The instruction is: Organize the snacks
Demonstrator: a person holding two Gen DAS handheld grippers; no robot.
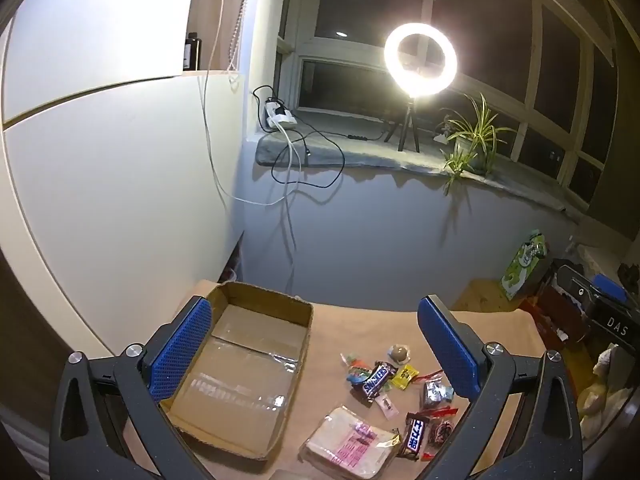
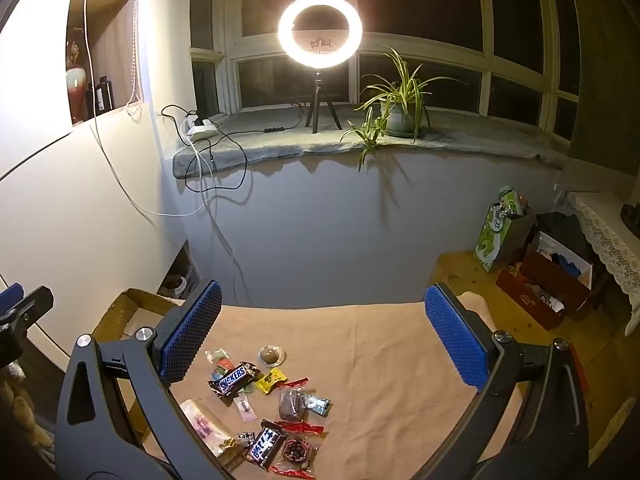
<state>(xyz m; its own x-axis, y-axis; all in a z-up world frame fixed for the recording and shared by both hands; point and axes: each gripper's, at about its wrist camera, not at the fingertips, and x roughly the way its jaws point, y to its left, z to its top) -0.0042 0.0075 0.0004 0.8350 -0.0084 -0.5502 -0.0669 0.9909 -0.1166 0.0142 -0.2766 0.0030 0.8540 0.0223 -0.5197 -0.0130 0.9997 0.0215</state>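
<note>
A shallow cardboard box (image 1: 240, 376) lies open and empty on the tan-covered table, under the left side of my left gripper (image 1: 320, 344), which hangs open above the table. Right of the box lies a loose pile of snacks: a Snickers bar (image 1: 376, 378), a yellow candy (image 1: 404, 376), a round brown sweet (image 1: 399, 353), a second dark bar (image 1: 415, 438) and a clear bag with pink print (image 1: 352, 446). My right gripper (image 2: 322, 332) is open too, above the same pile, with the Snickers bar (image 2: 233, 379) near its left finger. The box corner (image 2: 132, 316) shows at left.
A ring light (image 2: 320, 30) on a tripod and a potted plant (image 2: 396, 100) stand on the windowsill behind the table. Cables hang down the wall. A green paper bag (image 2: 498, 236) and a red box (image 2: 548, 284) sit on a wooden surface at right.
</note>
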